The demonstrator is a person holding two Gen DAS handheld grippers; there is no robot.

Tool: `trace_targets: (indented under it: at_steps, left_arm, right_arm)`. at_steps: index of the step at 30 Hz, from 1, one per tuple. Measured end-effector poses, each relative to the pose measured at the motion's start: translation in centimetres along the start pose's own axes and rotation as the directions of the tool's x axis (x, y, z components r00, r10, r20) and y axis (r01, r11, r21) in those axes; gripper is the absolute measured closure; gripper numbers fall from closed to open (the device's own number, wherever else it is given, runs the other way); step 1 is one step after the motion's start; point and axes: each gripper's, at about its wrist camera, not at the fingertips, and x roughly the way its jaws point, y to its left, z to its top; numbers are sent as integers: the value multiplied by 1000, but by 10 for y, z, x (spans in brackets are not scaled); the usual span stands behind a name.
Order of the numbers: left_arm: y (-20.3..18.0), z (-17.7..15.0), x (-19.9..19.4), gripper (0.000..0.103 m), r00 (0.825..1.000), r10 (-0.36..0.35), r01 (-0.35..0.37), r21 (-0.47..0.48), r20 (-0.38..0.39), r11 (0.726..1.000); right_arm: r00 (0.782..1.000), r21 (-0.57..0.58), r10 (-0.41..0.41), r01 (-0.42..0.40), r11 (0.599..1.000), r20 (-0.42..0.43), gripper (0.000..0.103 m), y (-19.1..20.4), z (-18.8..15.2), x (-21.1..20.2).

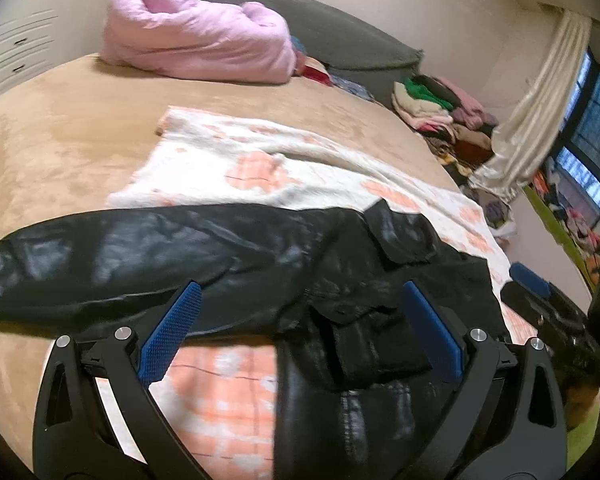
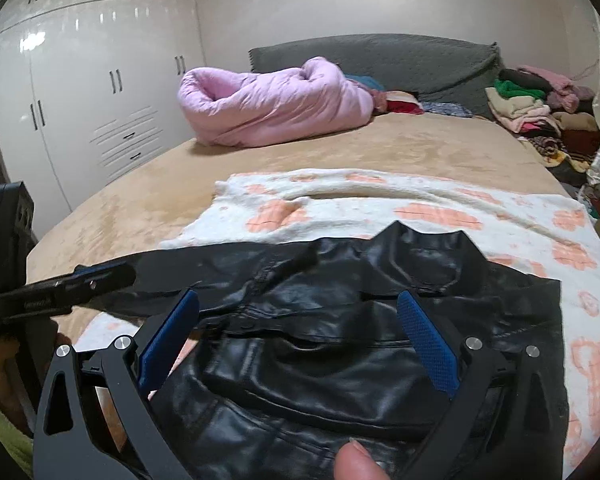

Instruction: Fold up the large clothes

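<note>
Tan bedding covers one bed (image 2: 380, 148), with one white wardrobe (image 2: 80, 92) at the far left, one pink quilt (image 2: 268, 108) rolled near the grey headboard (image 2: 380, 60), and one heap of clothes (image 2: 540, 112) at the right. One white blanket (image 2: 420, 208) with orange patches lies spread on the bed, and on it lies one black jacket (image 2: 340, 320), shiny and creased like leather, collar pointing away, one sleeve (image 1: 100, 256) stretched out leftward. Two grippers hover over it: the left gripper (image 1: 300, 320) spread wide and holding nothing, the right gripper (image 2: 300, 320) likewise wide and empty. One thumb (image 2: 356, 460) shows at the bottom edge.
</note>
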Motion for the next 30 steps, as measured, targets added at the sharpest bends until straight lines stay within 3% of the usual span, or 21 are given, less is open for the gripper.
trace_targets:
  at_steps: [14,18,23,30]
  left_arm:
    - [49,13,-18,9,990,136,-131,-103,46,986]
    - [67,16,-23,9,978,204,-195,-141,51,971]
    - [82,16,-23,9,970,240,-230,-187,32,955]
    - [106,15,-23,9,946,325,-310,-255,16,916]
  right_arm:
    - [996,-25,77,-78,997,-43,4,47,14,33]
    - [996,-18,77,-78,997,-53,4,56,15,40]
    - [995,2,79,-79,997,-60,4,66,19,47]
    - [991,-8,107,-108,994,-76,4,83,24,58]
